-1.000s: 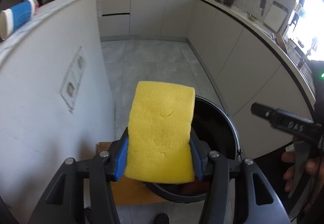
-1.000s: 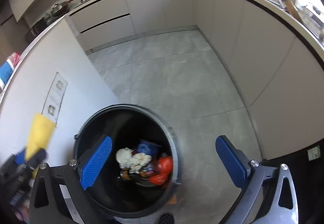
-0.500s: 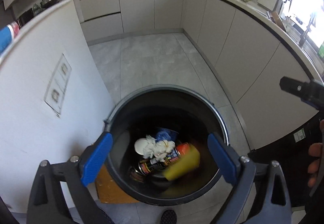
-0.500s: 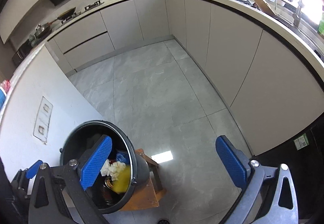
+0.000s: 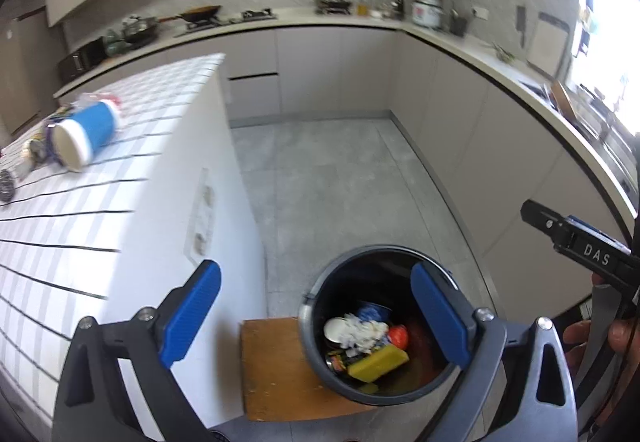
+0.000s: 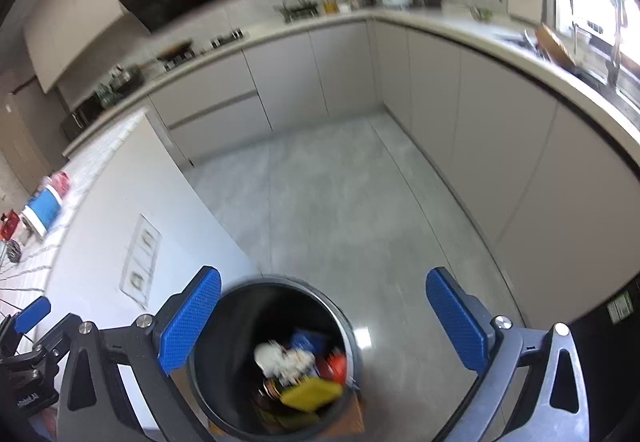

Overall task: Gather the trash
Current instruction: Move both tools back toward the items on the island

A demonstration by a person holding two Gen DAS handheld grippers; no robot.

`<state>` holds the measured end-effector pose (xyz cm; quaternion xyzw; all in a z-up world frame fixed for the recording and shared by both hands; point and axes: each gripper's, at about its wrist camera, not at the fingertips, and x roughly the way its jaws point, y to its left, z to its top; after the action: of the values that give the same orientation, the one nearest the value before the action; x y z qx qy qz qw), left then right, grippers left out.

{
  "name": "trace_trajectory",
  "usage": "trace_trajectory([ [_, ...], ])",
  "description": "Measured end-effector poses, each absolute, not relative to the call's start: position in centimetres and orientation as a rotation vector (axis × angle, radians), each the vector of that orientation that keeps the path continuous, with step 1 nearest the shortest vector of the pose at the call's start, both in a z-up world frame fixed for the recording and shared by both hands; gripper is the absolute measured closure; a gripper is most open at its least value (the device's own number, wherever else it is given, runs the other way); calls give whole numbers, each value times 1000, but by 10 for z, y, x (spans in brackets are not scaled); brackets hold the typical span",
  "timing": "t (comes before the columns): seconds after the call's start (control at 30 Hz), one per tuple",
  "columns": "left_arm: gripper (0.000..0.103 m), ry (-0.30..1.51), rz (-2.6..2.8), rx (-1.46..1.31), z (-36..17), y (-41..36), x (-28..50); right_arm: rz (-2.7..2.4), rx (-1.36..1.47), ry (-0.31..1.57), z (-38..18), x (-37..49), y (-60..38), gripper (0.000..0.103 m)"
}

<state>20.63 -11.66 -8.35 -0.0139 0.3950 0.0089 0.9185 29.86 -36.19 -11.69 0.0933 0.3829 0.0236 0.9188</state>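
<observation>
Step in hand: between items, drop done, judging from the layout. Left gripper (image 5: 316, 306) stands spread wide with nothing between its blue pads (image 5: 192, 316); log trend 12→88→90 is levelled off, so I read it as released. Right gripper (image 6: 324, 318) likewise spread and empty, hovering above the bin. The yellow sponge (image 5: 378, 362) lies inside the black bin (image 5: 320, 294), at about 6 o'clock on the trash pile, resting against a crumpled white tissue (image 5: 360, 326) and a red item (image 5: 398, 336). The bin sits on a wooden stool (image 5: 272, 366) just beside the white island's end wall. Remaining trash, as far as visible: a blue-and-white cup (image 5: 84, 136) lying on its side on the tiled island top (image 5: 60, 226), at roughly 10 o'clock in the left wrist view, with smaller bits beside it too blurred to name. Next move, judged: swing a gripper toward 10 o'clock, over the island edge, line the pads across the cup's body and close gently; it looks light and may roll.
</observation>
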Motion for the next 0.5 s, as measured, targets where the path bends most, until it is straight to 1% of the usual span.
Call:
trace_trajectory([
  [0.27, 6, 775, 72, -64, -68, -69, 191, 104, 121, 745, -83, 300, -303, 0],
  [0.5, 6, 742, 119, -97, -52, -16, 175, 151, 147, 757, -60, 301, -256, 0],
])
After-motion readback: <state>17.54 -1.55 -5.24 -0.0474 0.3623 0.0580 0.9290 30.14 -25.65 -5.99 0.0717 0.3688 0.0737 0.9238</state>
